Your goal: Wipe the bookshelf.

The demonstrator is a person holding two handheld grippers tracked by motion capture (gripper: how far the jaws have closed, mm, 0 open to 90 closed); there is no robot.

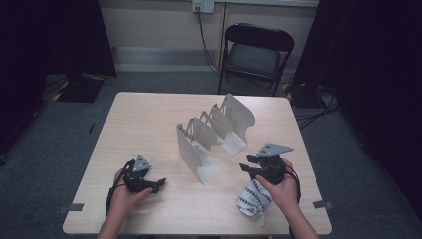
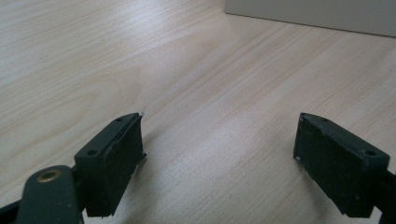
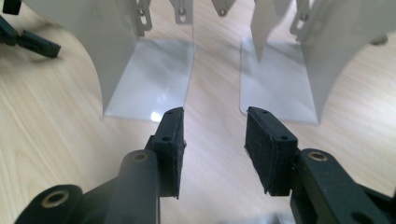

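At the near left of the table [image 1: 149,119], the left hand-held gripper [image 1: 158,184] rests low on the wood with its jaws spread wide and nothing between them. In the middle stands the grey metal file rack [image 1: 214,137], a row of upright dividers on flat base plates running from near to far. At the near right, the right hand-held gripper [image 1: 247,169] points at the rack's near end, jaws parted to a middling gap and empty; a patterned cloth [image 1: 253,198] lies just under that hand.

The rack looks light and its base plates thin, so a push from the right jaws could slide or tip it rather than catch it, and a grip on one divider alone might fold the linked sections. The cloth could drag along with the wrist.

The table is pale wood grain; beyond it are grey carpet, a black folding chair [image 1: 256,52] and dark curtains.
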